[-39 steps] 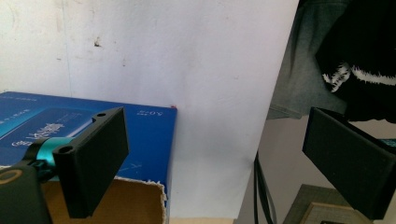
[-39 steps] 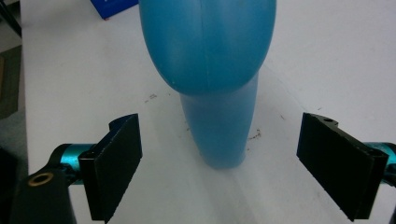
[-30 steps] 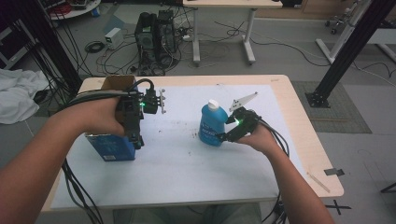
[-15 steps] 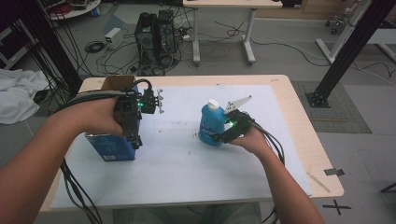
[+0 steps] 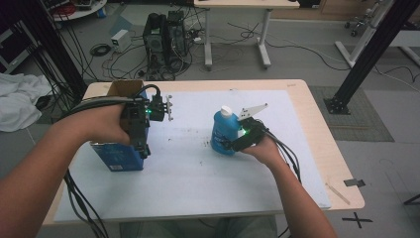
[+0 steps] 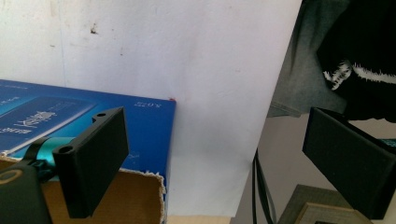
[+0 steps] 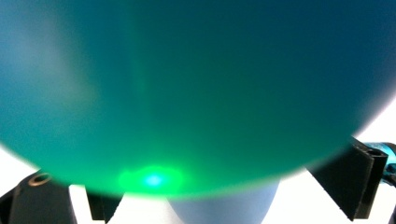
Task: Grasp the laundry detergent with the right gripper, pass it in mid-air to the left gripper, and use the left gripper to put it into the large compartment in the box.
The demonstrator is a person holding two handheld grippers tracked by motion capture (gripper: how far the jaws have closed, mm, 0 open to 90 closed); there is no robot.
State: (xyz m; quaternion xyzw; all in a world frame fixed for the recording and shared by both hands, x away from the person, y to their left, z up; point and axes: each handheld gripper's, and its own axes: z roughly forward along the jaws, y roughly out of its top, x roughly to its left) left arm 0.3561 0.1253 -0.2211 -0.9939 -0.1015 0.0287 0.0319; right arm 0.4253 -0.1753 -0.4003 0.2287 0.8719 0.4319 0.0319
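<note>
standing upright: blue bottle (image 5: 224,132), white cap | right hand-held gripper (image 5: 233,145) clamping its body

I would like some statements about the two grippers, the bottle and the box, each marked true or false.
1. The blue bottle stands upright with a white cap. True.
2. The right gripper is at the bottle's side. True.
3. The left gripper is clamped shut on the blue box. False: its jaws stand wide apart above the box's open top.
4. The bottle stands inside the box. False: it stands on the white mat, apart from the box.
</note>
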